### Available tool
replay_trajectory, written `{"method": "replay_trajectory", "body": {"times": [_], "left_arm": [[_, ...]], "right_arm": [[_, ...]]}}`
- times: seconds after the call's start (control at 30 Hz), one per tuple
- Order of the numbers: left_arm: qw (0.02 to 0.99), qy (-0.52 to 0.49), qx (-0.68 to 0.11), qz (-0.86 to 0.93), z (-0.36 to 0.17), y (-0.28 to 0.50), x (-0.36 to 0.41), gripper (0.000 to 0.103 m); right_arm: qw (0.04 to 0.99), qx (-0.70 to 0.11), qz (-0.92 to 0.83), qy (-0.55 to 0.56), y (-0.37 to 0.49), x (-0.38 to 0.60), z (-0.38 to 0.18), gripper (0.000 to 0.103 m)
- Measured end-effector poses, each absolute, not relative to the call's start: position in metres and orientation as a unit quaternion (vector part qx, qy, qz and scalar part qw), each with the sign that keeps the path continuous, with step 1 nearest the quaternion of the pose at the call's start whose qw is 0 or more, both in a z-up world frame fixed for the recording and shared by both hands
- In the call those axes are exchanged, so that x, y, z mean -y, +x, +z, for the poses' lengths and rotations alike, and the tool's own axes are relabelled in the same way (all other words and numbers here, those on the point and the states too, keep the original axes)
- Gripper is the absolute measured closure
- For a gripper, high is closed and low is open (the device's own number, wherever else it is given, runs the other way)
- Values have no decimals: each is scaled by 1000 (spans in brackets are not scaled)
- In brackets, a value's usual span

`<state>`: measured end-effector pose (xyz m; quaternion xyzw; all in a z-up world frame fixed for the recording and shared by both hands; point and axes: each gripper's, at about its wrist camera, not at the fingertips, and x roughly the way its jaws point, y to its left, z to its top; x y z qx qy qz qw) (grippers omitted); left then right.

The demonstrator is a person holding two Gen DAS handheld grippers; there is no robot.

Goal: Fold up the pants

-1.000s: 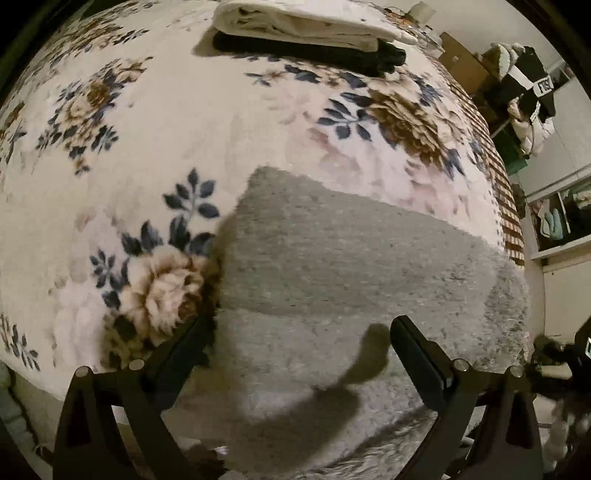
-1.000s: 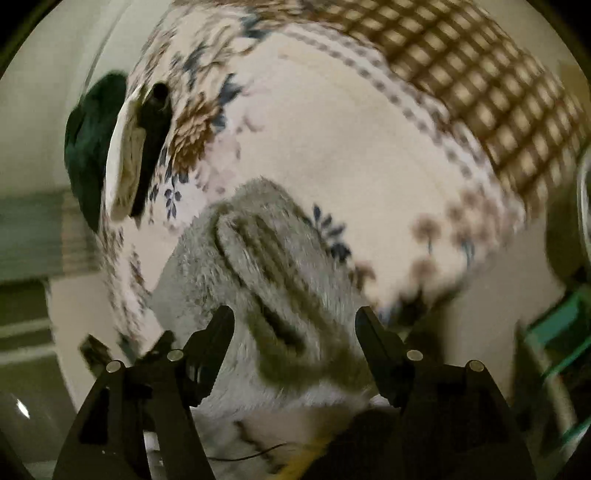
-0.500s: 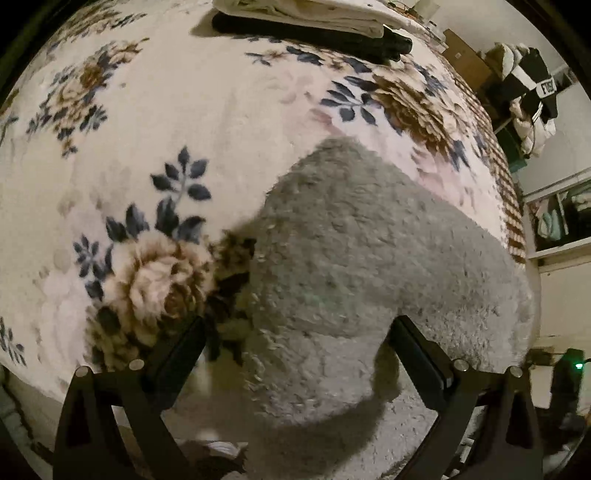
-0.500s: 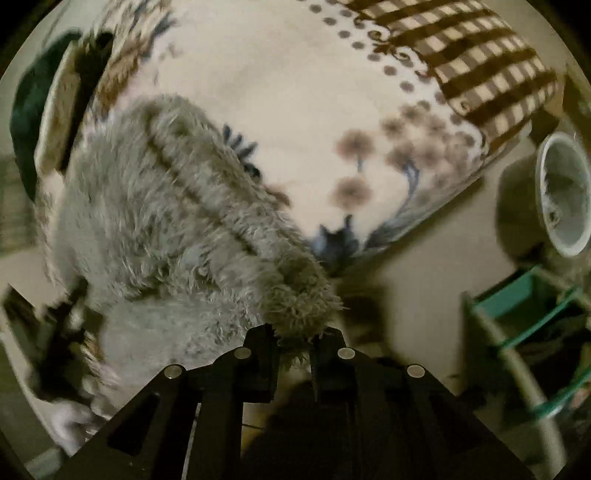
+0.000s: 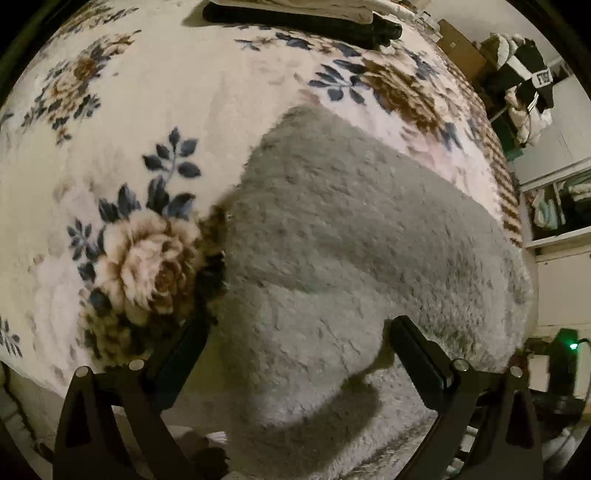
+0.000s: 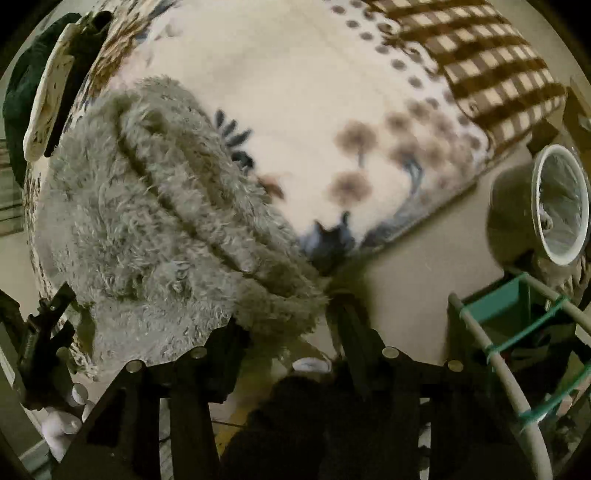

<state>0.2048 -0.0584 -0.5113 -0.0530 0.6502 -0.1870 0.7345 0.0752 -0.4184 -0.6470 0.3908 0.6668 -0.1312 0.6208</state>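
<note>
Right wrist, right gripper [image 6: 290, 328] reopened, pants [image 6: 155, 229] released

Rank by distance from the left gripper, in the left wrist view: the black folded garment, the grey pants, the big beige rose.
From the left gripper:
1. Grey pants, right between the open fingers.
2. Beige rose, just left of the pants, printed on the blanket.
3. Black folded garment, at the bed's far end, top of view.

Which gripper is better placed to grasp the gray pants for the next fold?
Probably the right gripper: the edge of the gray pants lies between its open fingers. The left gripper hovers open over their flat middle.
</note>
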Motion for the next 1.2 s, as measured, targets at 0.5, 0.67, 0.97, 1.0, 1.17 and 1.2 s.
{"method": "replay_trajectory", "body": {"times": [0.5,0.67,0.97,1.0,1.17,1.2], "left_arm": [[756,-17,-619,-214,-485,207,91,2],[746,-19,-628,-222,-475,202,99,2],[725,139,-592,-323,-447,224,233,2],[712,163,-598,-329,-458,226,252,2],[682,238,-617,-312,-511,227,295,2],[682,238,-619,-308,-516,228,295,1]], "right_arm": [[753,-567,-39,332,206,443,-588,91],[771,-547,-74,317,211,459,-584,102],[694,-527,-58,487,109,463,-593,46],[678,-532,-56,504,98,456,-603,45],[634,-533,-73,555,74,435,-647,73],[634,-531,-81,556,70,434,-649,75]]}}
